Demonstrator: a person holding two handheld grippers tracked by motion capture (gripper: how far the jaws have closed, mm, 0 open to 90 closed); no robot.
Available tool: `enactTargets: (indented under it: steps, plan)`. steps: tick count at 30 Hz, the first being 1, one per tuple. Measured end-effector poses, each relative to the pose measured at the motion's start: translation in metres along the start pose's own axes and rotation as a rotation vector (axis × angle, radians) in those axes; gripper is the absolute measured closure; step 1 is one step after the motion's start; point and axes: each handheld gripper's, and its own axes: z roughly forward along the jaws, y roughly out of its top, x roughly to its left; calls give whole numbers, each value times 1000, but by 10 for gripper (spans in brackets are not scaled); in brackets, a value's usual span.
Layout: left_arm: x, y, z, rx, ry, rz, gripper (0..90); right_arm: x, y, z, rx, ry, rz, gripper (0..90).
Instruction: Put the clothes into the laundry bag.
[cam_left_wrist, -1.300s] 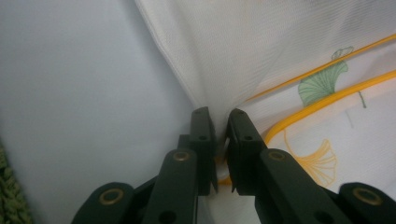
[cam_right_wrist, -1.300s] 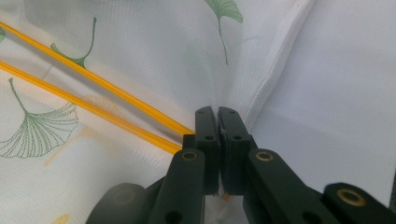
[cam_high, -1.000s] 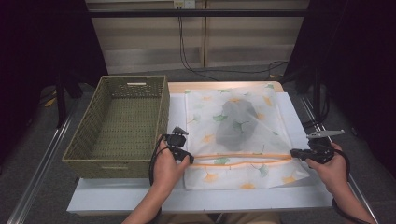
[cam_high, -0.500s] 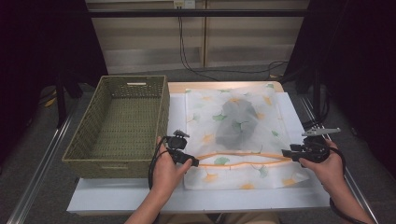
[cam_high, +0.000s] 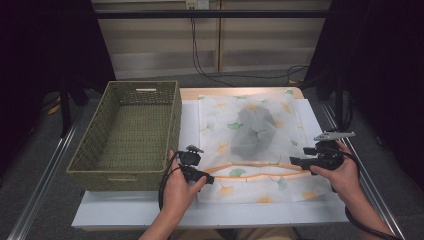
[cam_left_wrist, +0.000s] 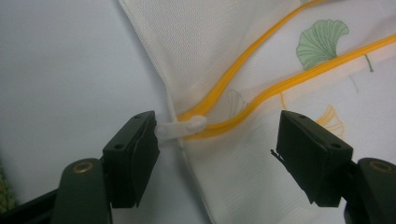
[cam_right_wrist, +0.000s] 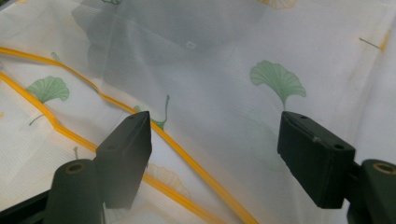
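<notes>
A white mesh bag (cam_high: 220, 116) printed with ginkgo leaves lies flat on the table, a grey garment (cam_high: 255, 132) showing through it. Its orange zipper (cam_high: 255, 170) runs across the near part and is parted into two lines. My left gripper (cam_high: 206, 178) is at the zipper's left end, open. In the left gripper view the white zipper pull (cam_left_wrist: 181, 128) lies between the jaws of the left gripper (cam_left_wrist: 215, 135), close to the left one. My right gripper (cam_high: 296, 162) is open at the zipper's right end; the right gripper (cam_right_wrist: 215, 140) hangs over mesh and zipper (cam_right_wrist: 182, 149).
A woven green basket (cam_high: 172, 120) stands empty at the left, right beside the bag. The bag rests on a white tabletop (cam_high: 125, 210) whose front edge is near my forearms. Metal rails run along both sides of the table; cables hang at the back.
The right gripper has slid left along the zipper line. The left gripper has shifted slightly nearer the front edge, staying at the zipper's left end. Both stay open.
</notes>
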Motion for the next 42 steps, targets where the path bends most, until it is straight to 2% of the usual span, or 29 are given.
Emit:
enactTargets:
  steps: [7,10,14,18,22,24,26,27,29,31,32,34,36,38,39,40,42]
  plan:
    - [-3,-5,-2,0,1,-4,325,7,6,7,8,19,-17,258]
    - [-4,-7,-3,11,-17,-9,370,8,9,9,0,33,-21,259]
    - [-5,-9,-4,18,-13,-18,477,13,11,15,11,46,-36,264]
    - [-5,-10,-5,26,-12,-15,552,21,12,24,29,83,-76,334]
    - [-6,-9,-4,27,-12,-26,615,29,15,33,46,128,-92,431]
    - [-5,-9,-4,36,-14,-14,671,32,16,39,52,132,-105,449]
    - [-5,-9,-4,39,-23,-25,730,34,18,45,55,144,-123,460]
    - [-5,-9,-4,41,-29,-31,737,35,18,48,62,138,-132,460]
    - [-5,-8,-4,34,-10,-31,761,38,17,54,68,163,-143,491]
    - [-6,-8,-5,21,3,-40,773,41,16,59,84,170,-160,517]
    - [-5,-7,-6,24,14,-31,777,42,16,61,89,173,-159,527]
    - [-5,-6,-6,14,11,-36,777,44,15,65,101,172,-172,541]
    - [-5,-6,-5,7,8,-41,776,46,14,69,111,156,-196,555]
    - [-5,-6,-5,11,7,-35,774,46,13,72,109,163,-213,572]
    - [-5,-6,-5,12,6,-35,773,47,13,74,116,141,-223,581]
    - [-5,-6,-5,11,4,-38,771,48,12,75,113,139,-233,595]
    - [-5,-6,-5,10,6,-37,767,48,12,76,111,131,-276,635]
